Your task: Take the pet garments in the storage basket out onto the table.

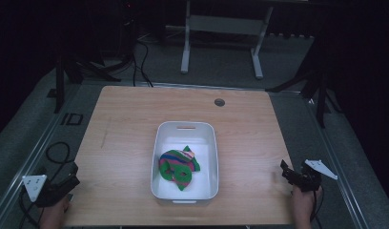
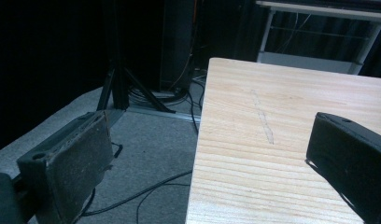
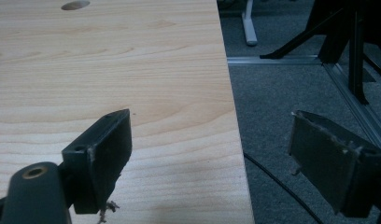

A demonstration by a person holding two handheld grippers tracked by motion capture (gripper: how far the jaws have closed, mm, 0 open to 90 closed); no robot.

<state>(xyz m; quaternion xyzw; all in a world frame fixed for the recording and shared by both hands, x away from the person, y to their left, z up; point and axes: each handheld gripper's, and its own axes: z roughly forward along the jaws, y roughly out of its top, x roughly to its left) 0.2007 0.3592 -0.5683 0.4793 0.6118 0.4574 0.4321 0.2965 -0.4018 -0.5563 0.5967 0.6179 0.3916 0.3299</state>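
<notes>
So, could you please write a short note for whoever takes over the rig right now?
Left gripper: open, nothing between the jaws, at the table's near left edge.
Right gripper: open, nothing between the jaws, at the near right edge.
Things: the white bin sits mid-table; a bunched green cloth with pink and blue stripes lies inside it.
Done: the cloth is in the bin and both grippers are well away from it.
Left: nothing in hand; whether the cloth goes in or comes out next, I cannot tell.
</notes>
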